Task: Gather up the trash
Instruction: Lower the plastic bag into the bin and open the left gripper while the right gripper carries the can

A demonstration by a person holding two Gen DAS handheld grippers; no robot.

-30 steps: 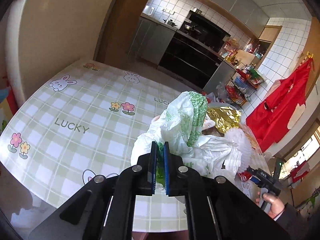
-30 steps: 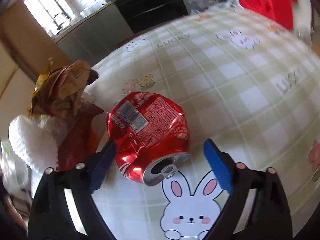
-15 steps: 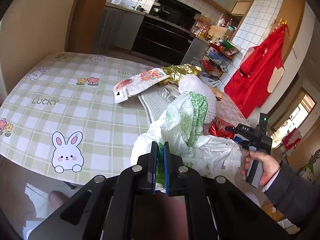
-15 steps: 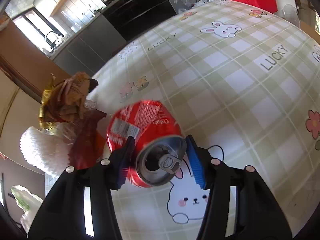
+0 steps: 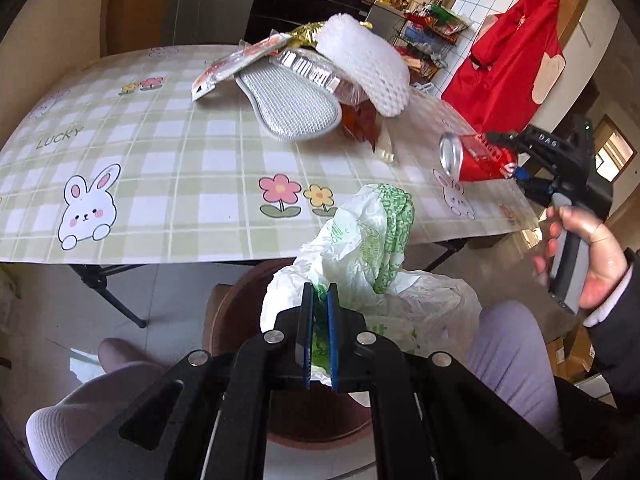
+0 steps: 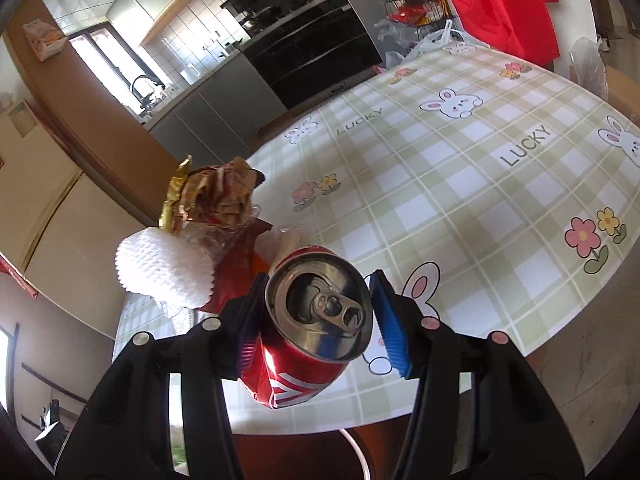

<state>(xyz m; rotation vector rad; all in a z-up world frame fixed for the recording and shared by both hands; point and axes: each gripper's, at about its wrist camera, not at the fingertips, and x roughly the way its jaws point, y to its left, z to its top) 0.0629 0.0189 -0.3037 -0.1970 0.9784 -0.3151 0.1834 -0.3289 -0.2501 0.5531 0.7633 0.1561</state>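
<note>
A crushed red soda can (image 6: 308, 320) is clamped in the right gripper (image 6: 320, 316) above the table (image 5: 192, 184) edge, to be carried next to the white plastic bag (image 5: 372, 248) pinched shut-jawed by the left gripper (image 5: 319, 332).

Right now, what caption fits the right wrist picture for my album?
The right gripper holds a crushed red can above the checked table.

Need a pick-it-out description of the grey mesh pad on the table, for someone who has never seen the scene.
Start at the table with the green checked rabbit cloth and go to the trash pile at its far side. The grey mesh pad lies flat at the front of that pile, half under a foil tray. It is the only grey, oval, woven-looking piece; the white foam net is puffy, the wrappers shiny.
</note>
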